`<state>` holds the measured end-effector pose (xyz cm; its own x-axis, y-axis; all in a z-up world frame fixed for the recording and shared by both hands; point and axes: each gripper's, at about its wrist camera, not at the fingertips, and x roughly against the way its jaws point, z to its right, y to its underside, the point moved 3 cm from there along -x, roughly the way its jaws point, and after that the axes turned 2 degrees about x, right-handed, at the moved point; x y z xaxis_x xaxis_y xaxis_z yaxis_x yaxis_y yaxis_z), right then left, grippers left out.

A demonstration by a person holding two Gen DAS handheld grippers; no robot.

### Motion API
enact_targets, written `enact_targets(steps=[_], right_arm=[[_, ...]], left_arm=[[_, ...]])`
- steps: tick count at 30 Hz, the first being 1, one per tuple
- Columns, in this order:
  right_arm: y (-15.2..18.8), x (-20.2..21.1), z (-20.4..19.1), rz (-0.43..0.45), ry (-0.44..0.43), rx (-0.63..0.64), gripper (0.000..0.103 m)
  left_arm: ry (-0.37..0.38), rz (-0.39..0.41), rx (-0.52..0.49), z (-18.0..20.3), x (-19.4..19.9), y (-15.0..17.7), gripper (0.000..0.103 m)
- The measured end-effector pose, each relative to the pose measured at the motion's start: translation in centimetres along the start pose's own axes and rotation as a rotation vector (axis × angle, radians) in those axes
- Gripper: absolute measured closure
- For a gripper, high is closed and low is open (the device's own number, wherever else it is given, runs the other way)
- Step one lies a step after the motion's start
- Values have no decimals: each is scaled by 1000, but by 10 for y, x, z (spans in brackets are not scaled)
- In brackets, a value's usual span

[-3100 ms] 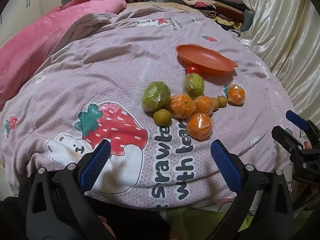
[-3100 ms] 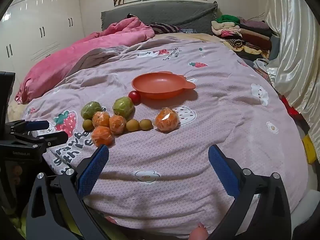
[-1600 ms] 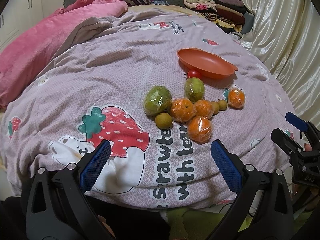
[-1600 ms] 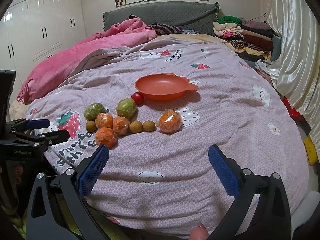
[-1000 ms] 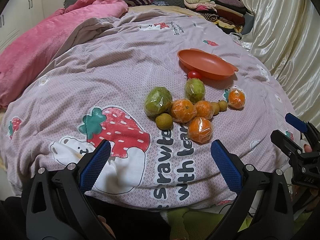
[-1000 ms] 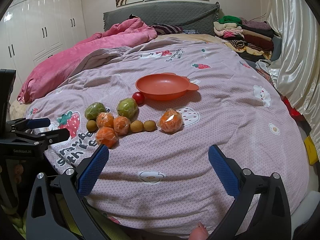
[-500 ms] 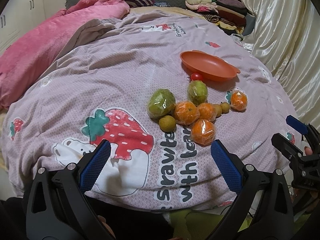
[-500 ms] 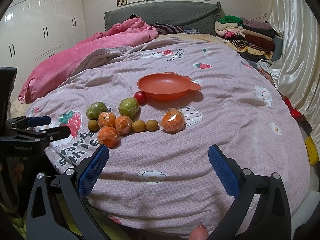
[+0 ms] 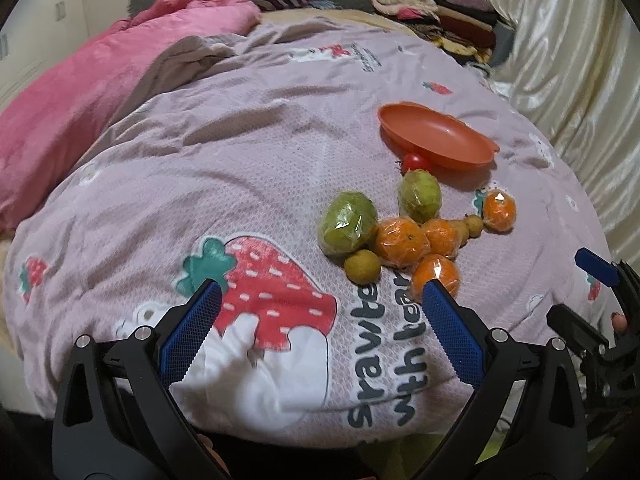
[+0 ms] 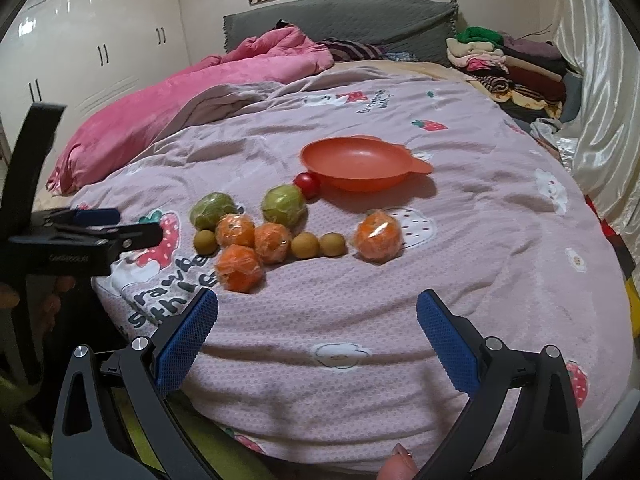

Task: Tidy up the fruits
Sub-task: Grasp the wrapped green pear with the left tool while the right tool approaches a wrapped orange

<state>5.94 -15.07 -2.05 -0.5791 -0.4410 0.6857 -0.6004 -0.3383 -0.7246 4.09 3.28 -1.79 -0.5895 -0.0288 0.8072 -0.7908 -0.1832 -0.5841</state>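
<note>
Both hand-held grippers wide open, holding nothing: left hand-held gripper (image 9: 320,322) and right hand-held gripper (image 10: 318,326) hover at the bed's near edge, blue ribbed pads (image 10: 188,332) apart. Fruits sit clustered on the quilt (image 10: 480,240), a soft pink waffle-textured cover with strawberry prints. Oranges (image 10: 239,267) and two green fruits (image 10: 285,205) wear shiny plastic wrap; small round yellow-brown ones (image 10: 305,245) are bare. Red tomato (image 10: 306,183) touches the smooth orange plastic bowl (image 10: 360,162), partly hidden behind it in the left view.
</note>
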Motion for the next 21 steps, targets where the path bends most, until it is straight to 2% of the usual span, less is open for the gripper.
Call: enact_targets(steps=[6, 12, 21], right_arm=[[-1, -16, -13, -31, -22, 17, 4], [-8, -35, -22, -61, -41, 4, 4], [-18, -60, -32, -105, -94, -12, 5]], left_arm=[[-16, -18, -34, -7, -16, -13, 9], [27, -36, -76, -4, -26, -22, 10], [74, -96, -127, 0, -48, -29, 37]])
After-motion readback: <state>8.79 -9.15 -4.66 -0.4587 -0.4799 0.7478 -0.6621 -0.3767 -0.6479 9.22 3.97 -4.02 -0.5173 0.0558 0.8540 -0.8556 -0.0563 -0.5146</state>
